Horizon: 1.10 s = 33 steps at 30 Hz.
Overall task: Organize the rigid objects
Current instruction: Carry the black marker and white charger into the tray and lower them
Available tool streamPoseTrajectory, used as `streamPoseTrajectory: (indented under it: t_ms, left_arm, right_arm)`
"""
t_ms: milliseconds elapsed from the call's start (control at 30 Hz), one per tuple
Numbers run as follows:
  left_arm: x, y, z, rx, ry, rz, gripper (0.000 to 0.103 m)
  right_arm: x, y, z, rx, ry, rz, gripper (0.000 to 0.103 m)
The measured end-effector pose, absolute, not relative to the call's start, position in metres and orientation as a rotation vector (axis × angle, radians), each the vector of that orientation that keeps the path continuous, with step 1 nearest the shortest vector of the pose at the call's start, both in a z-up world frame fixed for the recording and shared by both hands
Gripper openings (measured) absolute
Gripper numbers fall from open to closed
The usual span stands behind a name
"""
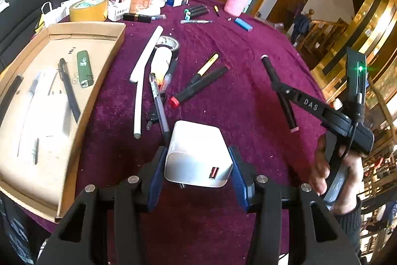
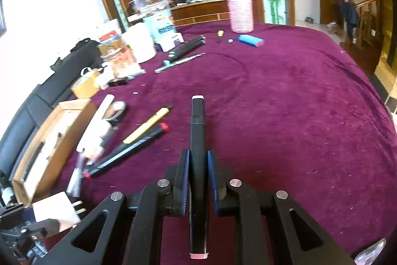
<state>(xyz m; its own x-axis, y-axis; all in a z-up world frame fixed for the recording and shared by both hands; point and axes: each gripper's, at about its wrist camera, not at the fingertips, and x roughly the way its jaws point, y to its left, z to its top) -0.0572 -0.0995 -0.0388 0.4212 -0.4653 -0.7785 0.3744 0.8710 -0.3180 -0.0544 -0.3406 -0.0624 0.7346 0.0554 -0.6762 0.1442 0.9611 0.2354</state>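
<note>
My left gripper [image 1: 198,160] is shut on a white USB charger block [image 1: 198,153], held above the purple tablecloth. The charger also shows in the right wrist view [image 2: 55,210] at the lower left. My right gripper [image 2: 198,165] is shut on a black marker with pink ends [image 2: 197,140], held above the cloth; that marker [image 1: 278,86] and the right gripper [image 1: 282,93] show in the left wrist view at the right. A cardboard tray [image 1: 119,41] to the left holds a green lighter [image 1: 84,68], a black pen [image 1: 69,88] and white items.
Loose pens lie mid-table: a yellow-black pen [image 1: 207,65], a black marker with red cap [image 1: 198,88], white sticks [image 1: 146,54], a tape roll [image 1: 168,44]. Jars, a tan tape roll [image 1: 88,9], a pink bottle [image 1: 237,0] and a blue battery [image 1: 243,24] stand at the back.
</note>
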Motion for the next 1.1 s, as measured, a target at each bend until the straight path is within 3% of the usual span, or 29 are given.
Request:
streamPoseTrajectory:
  t_ms: [533, 800, 1100]
  left_arm:
    - [-0.041, 0.038, 0.016, -0.292, 0.827, -0.356, 0.048]
    - [-0.004, 0.105, -0.013, -0.324, 0.844, -0.196, 0.048]
    - [0.012, 0.123, -0.049, -0.306, 0.918, -0.152, 0.048]
  right_arm:
    - [-0.016, -0.187, -0.012, 0.299, 0.779, 0.376, 0.016]
    - [0.041, -0.117, -0.033, 0.215, 0.877, 0.45, 0.017]
    - [0.095, -0.091, -0.06, 0.177, 0.973, 0.451, 0.017]
